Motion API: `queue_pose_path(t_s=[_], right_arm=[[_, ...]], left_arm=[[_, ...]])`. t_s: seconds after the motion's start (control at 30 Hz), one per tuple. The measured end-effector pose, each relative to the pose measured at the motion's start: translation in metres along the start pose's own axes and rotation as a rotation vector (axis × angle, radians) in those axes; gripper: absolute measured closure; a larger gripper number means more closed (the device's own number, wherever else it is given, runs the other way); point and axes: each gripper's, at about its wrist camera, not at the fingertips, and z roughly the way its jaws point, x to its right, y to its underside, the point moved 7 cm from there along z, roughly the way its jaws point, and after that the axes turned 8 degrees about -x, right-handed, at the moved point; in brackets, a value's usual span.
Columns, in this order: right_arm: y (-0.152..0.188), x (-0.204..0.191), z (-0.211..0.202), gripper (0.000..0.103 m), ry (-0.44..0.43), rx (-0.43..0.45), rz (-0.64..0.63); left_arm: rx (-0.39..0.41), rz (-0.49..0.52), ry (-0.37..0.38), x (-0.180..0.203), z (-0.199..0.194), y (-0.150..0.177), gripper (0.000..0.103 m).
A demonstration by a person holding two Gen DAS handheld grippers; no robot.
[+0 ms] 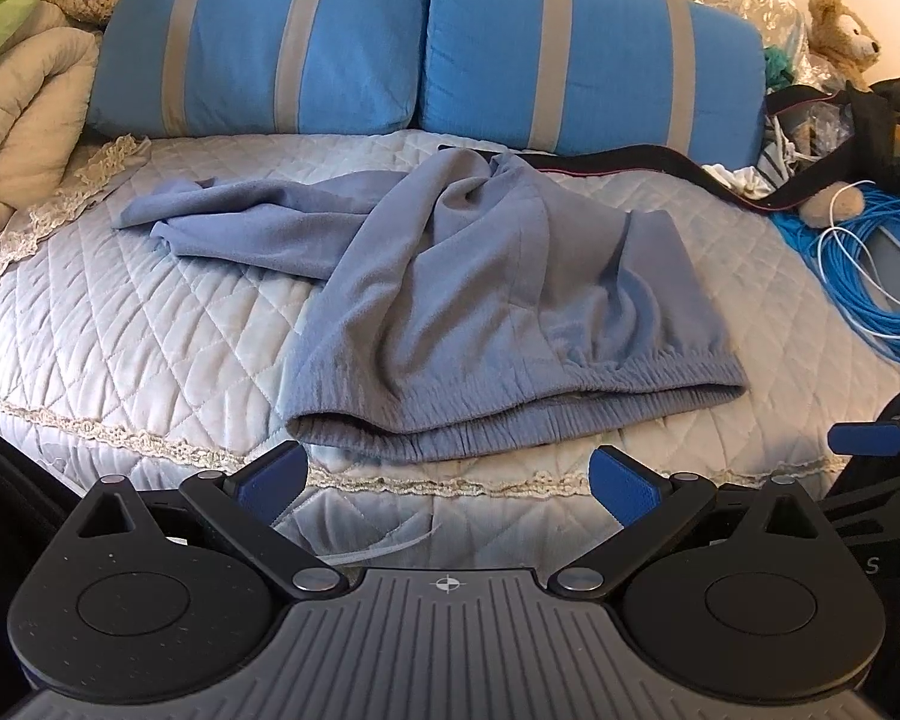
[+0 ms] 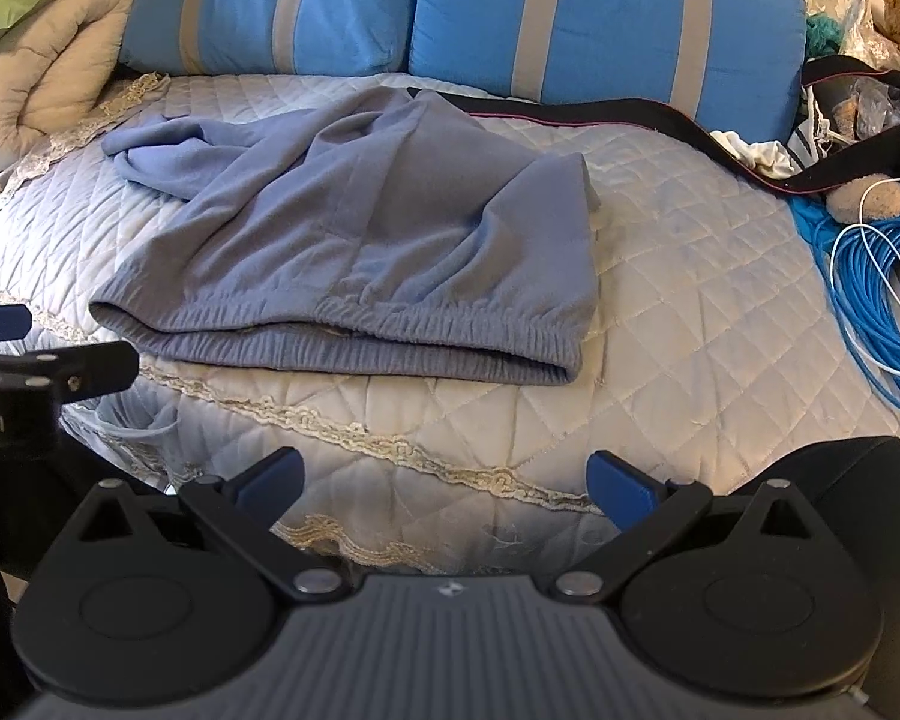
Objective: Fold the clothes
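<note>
Grey-blue fleece trousers (image 1: 450, 288) lie crumpled on a quilted bedspread (image 1: 120, 330), elastic waistband toward me and the legs bunched off to the far left. My left gripper (image 1: 447, 480) hovers open just short of the waistband, nothing between its blue pads (image 1: 621, 489). In the right wrist view the same trousers (image 2: 360, 240) lie ahead and to the left. My right gripper (image 2: 447, 480) is open over bare quilt (image 2: 690, 330), short of the waistband's right corner. The right gripper's blue pad (image 1: 867, 438) shows at the right edge of the left wrist view.
Two blue pillows with grey stripes (image 1: 426, 48) stand behind the trousers. A rolled beige duvet (image 1: 24, 114) fills the left side. A black strap (image 1: 660, 168), a coil of blue cable (image 1: 870, 276) and a teddy bear (image 1: 843, 30) crowd the right.
</note>
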Motion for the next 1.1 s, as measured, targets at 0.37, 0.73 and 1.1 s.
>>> queue_pose_path(t_s=[0.37,0.73,1.1], right_arm=[[0.001,-0.001,-0.001,0.000,-0.007,0.002,-0.001],[0.002,0.001,-0.001,0.000,0.008,-0.016,0.001],[0.004,0.003,0.000,0.000,-0.019,-0.024,0.020]], left_arm=[[-0.012,0.000,-0.003,0.001,0.002,0.002,0.000],[-0.016,0.003,0.016,-0.002,0.000,-0.002,0.000],[0.051,0.186,-0.055,-0.002,0.000,-0.016,0.000]])
